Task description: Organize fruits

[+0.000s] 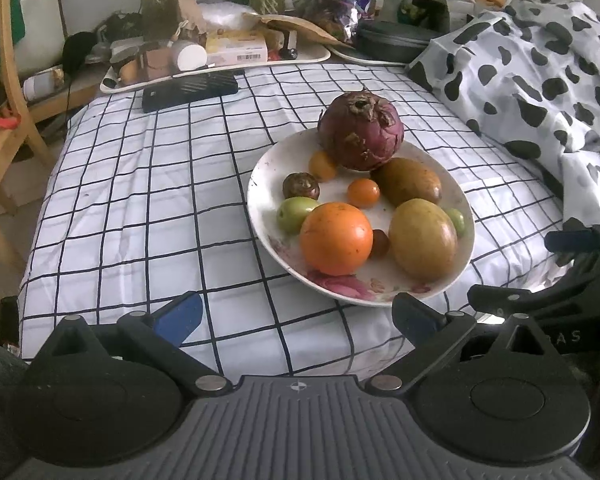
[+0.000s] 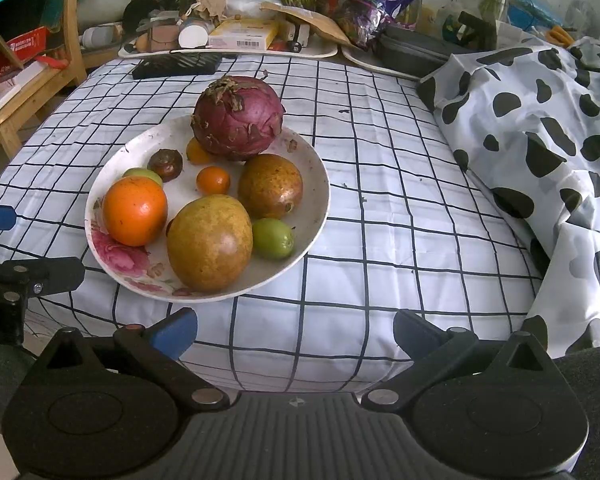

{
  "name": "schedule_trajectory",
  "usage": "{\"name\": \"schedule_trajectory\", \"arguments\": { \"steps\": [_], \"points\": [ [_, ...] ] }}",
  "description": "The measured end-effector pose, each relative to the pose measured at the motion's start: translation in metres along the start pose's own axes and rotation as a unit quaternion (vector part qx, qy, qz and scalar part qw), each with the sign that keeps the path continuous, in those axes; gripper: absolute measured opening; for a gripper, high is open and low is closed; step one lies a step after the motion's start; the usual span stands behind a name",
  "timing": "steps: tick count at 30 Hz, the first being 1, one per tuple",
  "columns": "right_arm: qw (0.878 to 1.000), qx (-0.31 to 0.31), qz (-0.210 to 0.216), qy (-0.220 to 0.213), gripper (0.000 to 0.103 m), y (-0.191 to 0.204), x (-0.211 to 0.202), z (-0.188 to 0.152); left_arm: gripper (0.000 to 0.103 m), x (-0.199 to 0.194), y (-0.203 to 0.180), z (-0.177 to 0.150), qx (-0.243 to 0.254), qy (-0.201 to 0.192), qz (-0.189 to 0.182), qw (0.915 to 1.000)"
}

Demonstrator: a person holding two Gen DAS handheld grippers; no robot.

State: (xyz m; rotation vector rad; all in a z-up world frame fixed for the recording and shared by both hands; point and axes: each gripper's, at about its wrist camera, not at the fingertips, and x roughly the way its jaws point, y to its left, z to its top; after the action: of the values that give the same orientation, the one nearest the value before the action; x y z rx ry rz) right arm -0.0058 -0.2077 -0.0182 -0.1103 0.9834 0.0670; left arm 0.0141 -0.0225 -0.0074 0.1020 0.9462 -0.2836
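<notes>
Glossy plate point(image 2: 312, 168) (probably ceramic); smooth shiny orange point(image 2: 135, 211); checked cloth point(image 2: 380, 184) matt.

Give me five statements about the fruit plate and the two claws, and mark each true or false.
1. The big purple dragon fruit sits at the far edge of the white floral plate. True.
2. The left claw grips the large orange tomato-like fruit. False: it is open and empty, short of the plate.
3. Every fruit lies on the plate. True.
4. The right claw is shut. False: its jaws stand wide apart.
5. The plate rests on the cow-print cloth. False: it rests on the white grid-check cloth; the cow-print one lies to the right.
</notes>
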Motion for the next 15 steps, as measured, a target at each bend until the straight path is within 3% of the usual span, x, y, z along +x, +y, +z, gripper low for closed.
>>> {"name": "schedule_trajectory", "arguments": {
  "steps": [15],
  "points": [
    [1.000,0.000,0.000,0.000,0.103,0.0005,-0.0004,-0.0001,0.103,-0.0002,-0.0015,0.0004,0.006,0.000,0.005,1.0000]
  ]
}}
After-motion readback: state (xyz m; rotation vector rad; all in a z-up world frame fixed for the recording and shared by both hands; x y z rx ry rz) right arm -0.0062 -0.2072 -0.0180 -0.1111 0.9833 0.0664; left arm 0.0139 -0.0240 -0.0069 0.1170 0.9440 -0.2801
